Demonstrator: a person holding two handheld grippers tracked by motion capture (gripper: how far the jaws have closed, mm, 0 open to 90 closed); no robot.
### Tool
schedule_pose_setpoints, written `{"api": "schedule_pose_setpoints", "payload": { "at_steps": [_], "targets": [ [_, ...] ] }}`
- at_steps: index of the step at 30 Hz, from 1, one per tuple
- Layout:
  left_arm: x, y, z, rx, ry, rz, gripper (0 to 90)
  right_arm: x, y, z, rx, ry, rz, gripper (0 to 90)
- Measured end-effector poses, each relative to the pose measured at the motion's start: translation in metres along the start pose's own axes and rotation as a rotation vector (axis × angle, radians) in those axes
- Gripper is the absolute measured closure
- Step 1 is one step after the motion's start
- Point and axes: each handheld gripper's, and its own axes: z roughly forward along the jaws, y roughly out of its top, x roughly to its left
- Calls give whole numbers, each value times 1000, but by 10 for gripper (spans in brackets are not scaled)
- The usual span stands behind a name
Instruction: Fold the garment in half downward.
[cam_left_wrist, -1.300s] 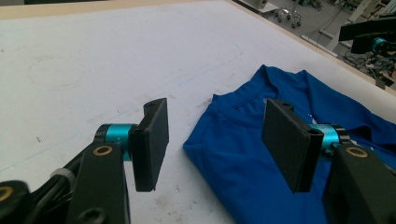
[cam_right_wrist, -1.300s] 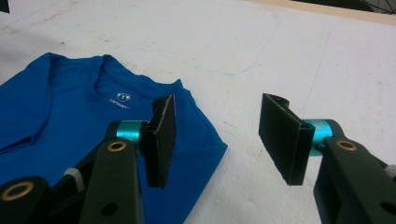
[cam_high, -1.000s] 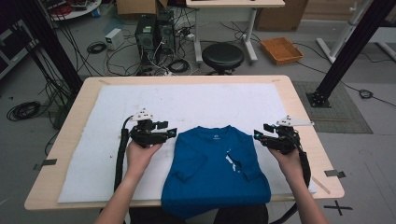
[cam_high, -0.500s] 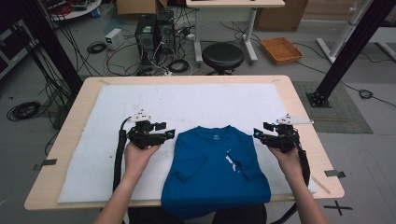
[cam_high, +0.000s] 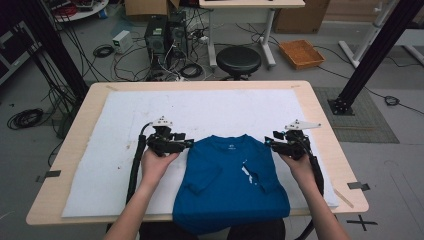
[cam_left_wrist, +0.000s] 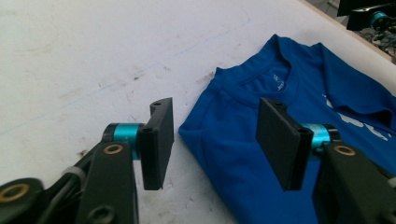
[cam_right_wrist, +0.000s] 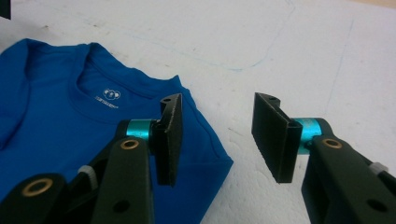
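Now we are hovering the left gripper (cam_high: 189, 144) and right gripper (cam_high: 269, 141), jaws parted but closing, empty, at the blue T-shirt's (cam_high: 230, 185) shoulder corners.

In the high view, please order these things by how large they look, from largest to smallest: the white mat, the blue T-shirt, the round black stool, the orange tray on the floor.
1. White mat
2. Blue T-shirt
3. Round black stool and orange tray: these look nearly alike, and both lie farther from the camera, so I do not rank them.
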Motion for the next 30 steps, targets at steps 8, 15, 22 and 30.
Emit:
{"api": "schedule_pose_setpoints", "payload": {
  "at_steps": [8, 15, 22, 30],
  "targets": [
    [-4, 7, 37, 104, 19, -6, 526, -2, 2, 22, 74, 4, 27, 589],
    [-8, 8, 51, 157, 34, 26, 545, 3, 3, 43, 140, 3, 10, 591],
    [-10, 7, 51, 162, 75, 75, 675, 9, 1, 56, 180, -5, -53, 723],
    [-13, 4, 50, 158, 88, 124, 849, 11, 3, 51, 166, 5, -73, 887]
  ]
}}
